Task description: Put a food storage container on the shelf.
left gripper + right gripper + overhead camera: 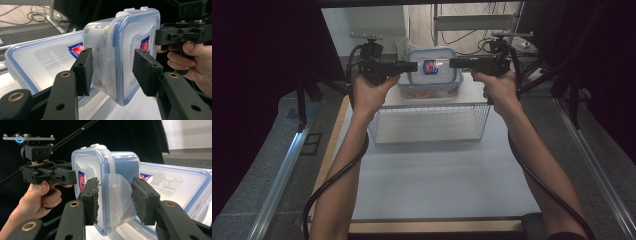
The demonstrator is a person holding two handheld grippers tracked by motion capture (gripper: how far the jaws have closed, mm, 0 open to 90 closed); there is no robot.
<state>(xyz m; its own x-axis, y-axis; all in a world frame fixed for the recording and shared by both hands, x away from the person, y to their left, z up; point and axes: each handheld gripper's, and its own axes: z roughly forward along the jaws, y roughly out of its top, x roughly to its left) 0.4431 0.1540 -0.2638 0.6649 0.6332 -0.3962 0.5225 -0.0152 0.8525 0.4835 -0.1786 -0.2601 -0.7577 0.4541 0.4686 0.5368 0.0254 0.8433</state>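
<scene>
Got the small container (pixel 430 67) pinched between both tongs, left tongs (pixel 411 66) and right tongs (pixel 455 63) clamping opposite sides.

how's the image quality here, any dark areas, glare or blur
High view: dim, corners black, table evenly lit. Left gripper view: small container sharp, near arms of the left hand-held gripper slightly soft. Right gripper view: black backdrop, bright wall top right, right hand-held gripper clear.
</scene>
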